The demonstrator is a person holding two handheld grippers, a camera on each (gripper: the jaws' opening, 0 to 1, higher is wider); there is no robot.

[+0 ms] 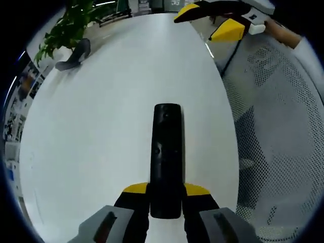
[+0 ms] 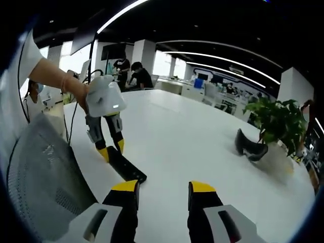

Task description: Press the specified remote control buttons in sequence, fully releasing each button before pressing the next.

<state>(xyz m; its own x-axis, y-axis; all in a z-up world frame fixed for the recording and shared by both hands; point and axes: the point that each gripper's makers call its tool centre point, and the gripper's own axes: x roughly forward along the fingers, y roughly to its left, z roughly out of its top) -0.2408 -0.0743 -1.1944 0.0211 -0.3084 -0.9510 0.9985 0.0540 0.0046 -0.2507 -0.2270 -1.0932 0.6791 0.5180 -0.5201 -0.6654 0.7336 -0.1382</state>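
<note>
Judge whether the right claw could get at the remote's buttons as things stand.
Probably yes. The right claw is open above bare table, and the remote, held at one end by the left claw, lies face up just ahead with nothing between.

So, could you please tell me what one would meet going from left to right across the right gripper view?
Mesh chair back → left gripper holding the remote control → dark headset-like object → potted plant.

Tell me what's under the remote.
The remote lies flat on the white table, its near end clamped by the left tongs. Only bare tabletop shows around it; whatever sits directly beneath is covered by its body.
</note>
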